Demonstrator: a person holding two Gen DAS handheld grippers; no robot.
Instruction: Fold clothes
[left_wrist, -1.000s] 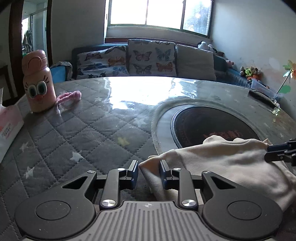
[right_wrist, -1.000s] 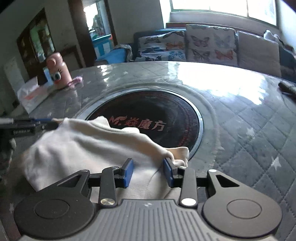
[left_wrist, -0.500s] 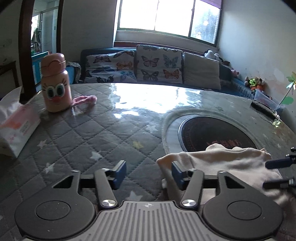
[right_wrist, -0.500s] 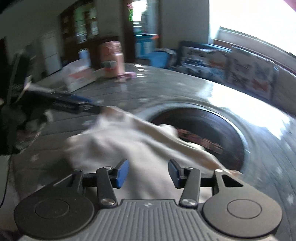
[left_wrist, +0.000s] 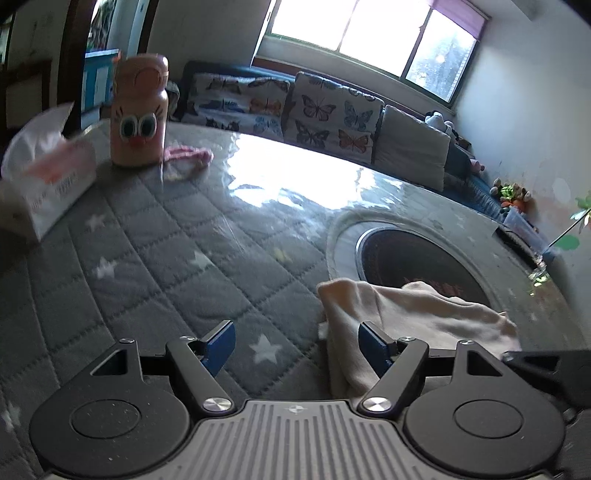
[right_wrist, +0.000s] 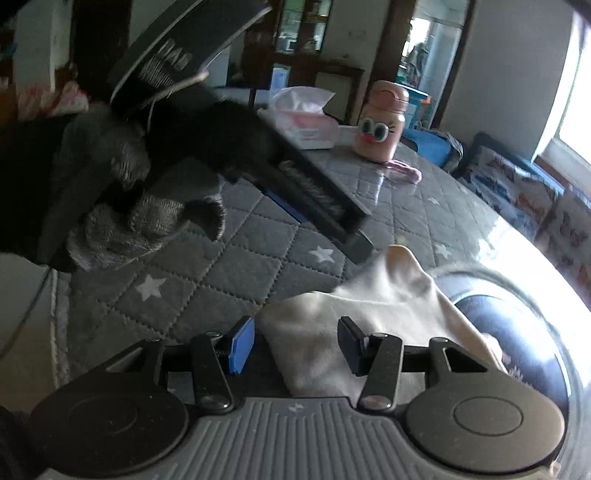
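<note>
A cream garment (left_wrist: 413, 317) lies bunched on the grey quilted table cover (left_wrist: 177, 266), partly over the round dark hotplate (left_wrist: 413, 254). My left gripper (left_wrist: 297, 343) is open and empty, its right finger beside the garment's left edge. In the right wrist view the garment (right_wrist: 373, 314) lies just past my right gripper (right_wrist: 295, 343), which is open with cloth between its fingers but not pinched. The left gripper (right_wrist: 332, 218), held by a gloved hand (right_wrist: 122, 206), hovers above the table left of the cloth.
A pink bottle with cartoon eyes (left_wrist: 138, 114), a tissue box (left_wrist: 44, 184) and a pink cord (left_wrist: 188, 155) stand at the table's far left. A sofa with butterfly cushions (left_wrist: 325, 114) lies behind. A plant (left_wrist: 576, 225) stands at the right edge.
Both grippers have opened and let go of the garment. The left gripper pulled back to the left. The right gripper swung left, toward the left gripper.
</note>
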